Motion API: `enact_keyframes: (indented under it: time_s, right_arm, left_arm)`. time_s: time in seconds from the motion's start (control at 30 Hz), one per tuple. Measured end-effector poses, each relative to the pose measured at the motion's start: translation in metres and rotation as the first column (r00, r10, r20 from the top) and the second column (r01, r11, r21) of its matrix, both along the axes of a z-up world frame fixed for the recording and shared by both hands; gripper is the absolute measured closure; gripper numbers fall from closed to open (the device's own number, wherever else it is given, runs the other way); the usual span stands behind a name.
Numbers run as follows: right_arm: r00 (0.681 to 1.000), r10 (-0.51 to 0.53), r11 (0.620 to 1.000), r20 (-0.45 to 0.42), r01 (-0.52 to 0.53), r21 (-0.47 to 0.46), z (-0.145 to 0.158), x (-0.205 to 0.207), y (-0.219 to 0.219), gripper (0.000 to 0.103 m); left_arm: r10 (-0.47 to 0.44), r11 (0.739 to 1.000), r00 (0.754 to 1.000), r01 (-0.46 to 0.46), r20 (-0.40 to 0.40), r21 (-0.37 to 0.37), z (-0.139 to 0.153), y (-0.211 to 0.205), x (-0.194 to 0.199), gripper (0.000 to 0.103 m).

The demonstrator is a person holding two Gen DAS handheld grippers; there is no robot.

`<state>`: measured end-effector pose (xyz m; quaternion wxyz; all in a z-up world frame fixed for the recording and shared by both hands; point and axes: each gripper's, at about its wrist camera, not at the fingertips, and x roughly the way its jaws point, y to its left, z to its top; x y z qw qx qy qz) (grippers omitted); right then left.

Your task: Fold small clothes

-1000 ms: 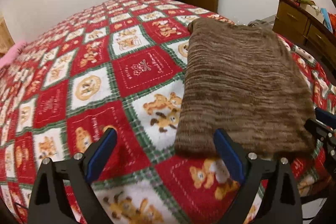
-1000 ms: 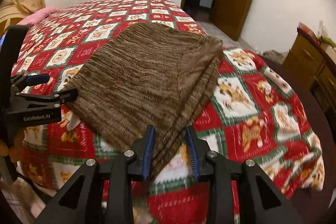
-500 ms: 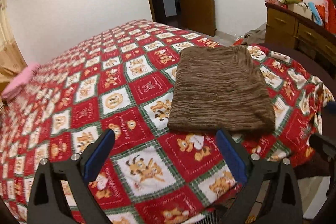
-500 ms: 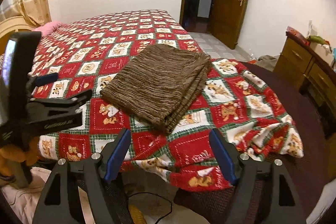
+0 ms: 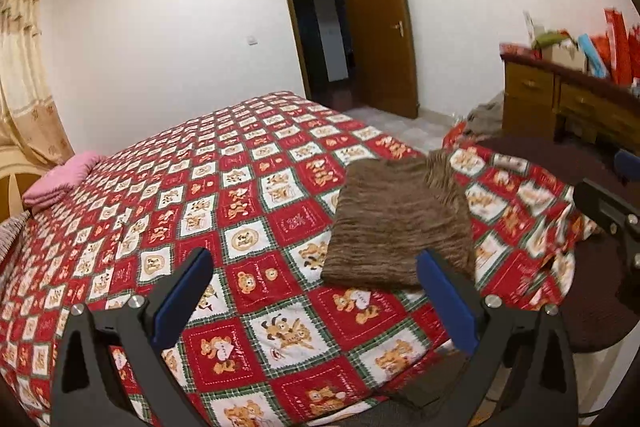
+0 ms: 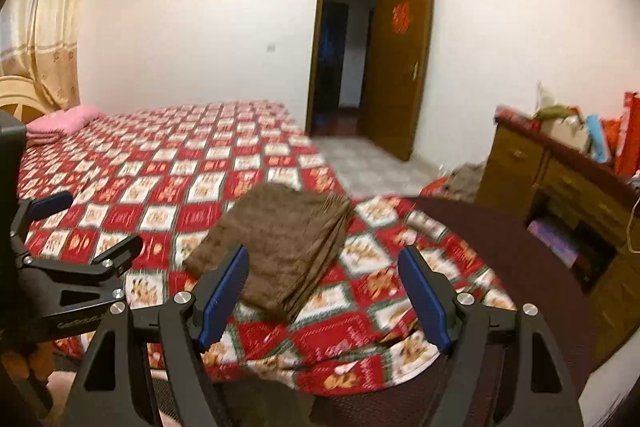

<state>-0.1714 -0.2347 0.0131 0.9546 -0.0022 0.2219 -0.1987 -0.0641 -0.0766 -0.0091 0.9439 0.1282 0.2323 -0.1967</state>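
Note:
A brown knitted garment [image 5: 394, 223] lies folded into a flat rectangle near the front right corner of the bed [image 5: 208, 187]; it also shows in the right wrist view [image 6: 280, 239]. My left gripper [image 5: 316, 291] is open and empty, held back above the bed's front edge, apart from the garment. My right gripper [image 6: 324, 295] is open and empty, held back off the bed's corner. The left gripper also shows at the left edge of the right wrist view [image 6: 80, 251].
The bed has a red and white checked cover. A pink pillow [image 5: 60, 179] lies at its far left. A wooden dresser [image 6: 560, 179] with clutter stands at the right. A brown door [image 5: 380, 27] stands open at the back. A dark round mat [image 6: 500, 255] lies right of the bed.
My right gripper opened and let go of the garment's edge. Both grippers pulled back and up from the bed, so the folded garment now looks smaller and farther away.

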Motion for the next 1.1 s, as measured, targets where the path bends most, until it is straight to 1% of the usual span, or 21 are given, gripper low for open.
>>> enact_keyframes:
  time_s: [0.1, 0.23, 0.33, 0.4, 0.6, 0.73, 0.87, 1.1]
  right_arm:
    - [0.999, -0.003, 1.000, 0.040, 0.003, -0.023, 0.008, -0.007, 0.004, 0.025]
    - [0.996, -0.005, 1.000, 0.090, 0.008, -0.025, 0.015, -0.015, 0.006, 0.025]
    - [0.993, -0.013, 1.000, 0.116, 0.016, -0.023, 0.018, -0.020, 0.007, 0.025]
    - [0.991, -0.013, 1.000, 0.130, 0.015, -0.012, 0.019, -0.022, 0.006, 0.025]
    - [0.993, -0.007, 1.000, 0.115, 0.006, 0.008, 0.016, -0.018, 0.005, 0.025]
    - [0.994, 0.002, 1.000, 0.113, -0.002, 0.002, 0.013, -0.020, 0.007, 0.024]
    - [0.993, 0.005, 1.000, 0.114, -0.005, 0.002, 0.013, -0.020, 0.008, 0.024]
    - [0.995, 0.002, 1.000, 0.105, -0.005, 0.022, 0.011, -0.019, 0.004, 0.024]
  left_arm:
    - [0.008, 1.000, 0.999, -0.007, 0.038, -0.026, 0.009, 0.004, -0.009, 0.000]
    - [0.009, 0.999, 0.995, -0.004, 0.100, -0.049, 0.019, 0.005, -0.021, 0.000]
    - [0.012, 0.998, 0.992, -0.003, 0.122, -0.067, 0.023, 0.005, -0.024, 0.000]
    - [0.006, 0.998, 0.991, 0.002, 0.132, -0.064, 0.024, 0.004, -0.026, 0.000]
    - [0.001, 0.998, 0.991, 0.007, 0.131, -0.058, 0.023, 0.002, -0.024, 0.000]
    - [0.013, 0.998, 0.991, -0.006, 0.134, -0.057, 0.023, 0.001, -0.024, 0.000]
    - [0.006, 0.999, 0.990, 0.001, 0.141, -0.047, 0.023, -0.001, -0.027, 0.000]
    - [0.009, 0.999, 0.989, -0.002, 0.147, -0.045, 0.025, -0.001, -0.028, 0.000]
